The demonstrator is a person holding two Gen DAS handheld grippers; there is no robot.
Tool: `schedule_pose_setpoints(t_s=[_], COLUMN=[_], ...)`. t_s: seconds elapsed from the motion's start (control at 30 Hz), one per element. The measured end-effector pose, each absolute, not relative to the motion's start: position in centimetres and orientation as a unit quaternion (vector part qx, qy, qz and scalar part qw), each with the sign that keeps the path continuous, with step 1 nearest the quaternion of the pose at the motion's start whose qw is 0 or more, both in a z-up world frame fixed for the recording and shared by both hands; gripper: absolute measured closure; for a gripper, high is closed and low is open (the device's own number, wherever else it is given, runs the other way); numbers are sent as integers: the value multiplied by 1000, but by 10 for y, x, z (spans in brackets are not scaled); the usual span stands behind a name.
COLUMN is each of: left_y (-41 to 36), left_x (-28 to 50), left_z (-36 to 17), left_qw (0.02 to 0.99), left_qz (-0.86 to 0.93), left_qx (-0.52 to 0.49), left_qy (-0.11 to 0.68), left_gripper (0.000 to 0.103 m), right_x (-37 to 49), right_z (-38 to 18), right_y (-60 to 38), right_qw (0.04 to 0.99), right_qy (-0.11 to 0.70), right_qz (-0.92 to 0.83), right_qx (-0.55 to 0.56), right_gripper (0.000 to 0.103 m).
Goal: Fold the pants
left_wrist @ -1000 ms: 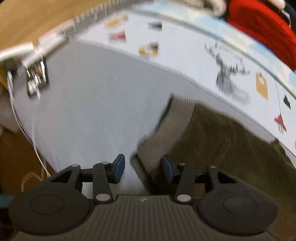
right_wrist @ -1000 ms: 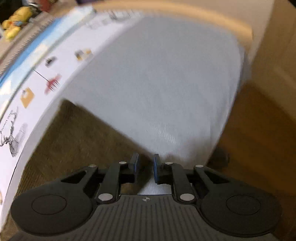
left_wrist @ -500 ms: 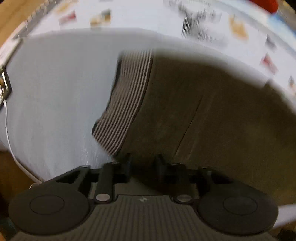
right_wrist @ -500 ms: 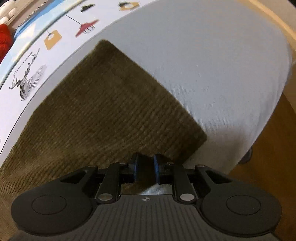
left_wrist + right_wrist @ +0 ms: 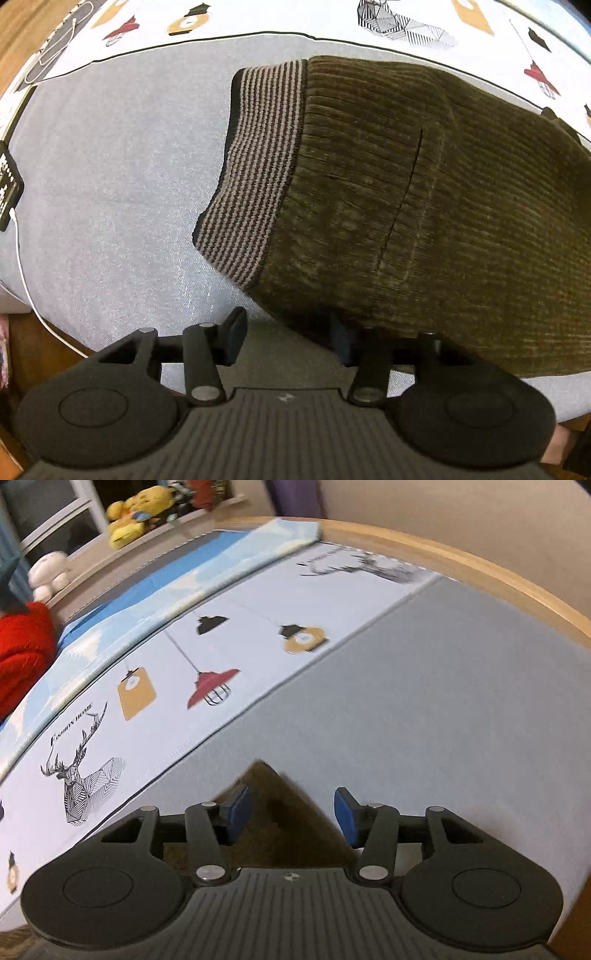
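Observation:
Olive corduroy pants [image 5: 424, 203] lie on the grey bed sheet [image 5: 110, 166], with their striped waistband [image 5: 258, 166] to the left. My left gripper [image 5: 288, 336] sits at the pants' near edge. Its jaws are opening, and the fabric edge drapes over the right finger without being pinched. In the right wrist view, a pointed corner of the pants [image 5: 273, 812] lies on the sheet between the fingers of my right gripper [image 5: 291, 818]. Those jaws are opening too, and their blue pads stand clear of the cloth.
A black device [image 5: 7, 192] with a white cable [image 5: 26, 280] lies at the sheet's left edge. Beyond the grey part runs a white band with lamp and deer prints [image 5: 207, 686]. Further off are a blue blanket [image 5: 184, 576], a red garment [image 5: 22, 657], plush toys [image 5: 136, 513] and the wooden bed rim [image 5: 480, 565].
Both grippers have let go. The right jaws, shut on the pants' corner before, now stand apart and the view has tipped up. The left jaws have widened at the near edge.

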State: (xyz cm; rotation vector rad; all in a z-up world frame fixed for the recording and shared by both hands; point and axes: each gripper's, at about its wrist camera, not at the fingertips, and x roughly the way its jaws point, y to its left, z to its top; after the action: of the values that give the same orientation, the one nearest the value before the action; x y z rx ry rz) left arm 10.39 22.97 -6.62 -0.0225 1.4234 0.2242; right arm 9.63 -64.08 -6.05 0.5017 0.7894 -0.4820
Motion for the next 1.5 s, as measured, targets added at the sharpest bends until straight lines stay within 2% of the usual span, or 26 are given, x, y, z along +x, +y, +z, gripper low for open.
schedule_pose_setpoints(t_s=[0.13,0.17,0.2,0.23,0.3,0.37,0.4,0.53,0.67,0.77,0.8,0.87,1.03,1.23,1.37,1.43,1.5], left_y=[233,233,232,231,226,220,215,191,177,172,171,174,180,166,158,155,151], left_x=[101,89,89,86,87,91,94,101,107,102,101,101,99,106,107,112,116], left_z=[-55,-49,-40,-30,-15,-5,-3,0,-21,-61,-62,-57,-32,-38,-30,-26,-25], left_qw=[763,769,779,790,813,829,835,847,824,762,763,770,810,798,809,812,813], left_qz=[105,108,114,118,116,106,98,44,-3,-5,-11,-5,-3,-7,-19,-16,-16], left_qx=[-16,-17,-17,-14,-12,-21,-24,-21,-5,55,73,62,11,37,18,11,8], left_qy=[638,630,616,601,571,548,541,529,567,645,643,636,586,601,587,583,583], left_gripper=[48,49,49,49,49,49,49,49,49,47,46,47,47,47,47,47,47], right_x=[124,127,130,135,135,130,128,124,114,114,115,123,155,191,209,216,223], right_z=[-74,-77,-79,-80,-74,-71,-74,-82,-61,-39,-31,-18,9,29,36,35,33], right_y=[-646,-644,-642,-639,-640,-652,-655,-657,-651,-633,-622,-607,-531,-430,-364,-331,-302], right_qw=[872,873,875,879,885,873,867,846,853,874,883,896,925,935,929,924,921], right_qy=[395,401,404,404,389,371,373,405,374,344,335,326,322,329,335,342,347], right_qz=[-193,-185,-174,-164,-184,-231,-246,-286,-298,-268,-250,-216,-108,17,90,119,141], right_qx=[213,206,201,193,179,214,222,199,210,216,215,211,169,133,127,120,112], right_gripper=[51,55,77,91,96,98,103,103,99,86,80,76,76,76,76,78,86])
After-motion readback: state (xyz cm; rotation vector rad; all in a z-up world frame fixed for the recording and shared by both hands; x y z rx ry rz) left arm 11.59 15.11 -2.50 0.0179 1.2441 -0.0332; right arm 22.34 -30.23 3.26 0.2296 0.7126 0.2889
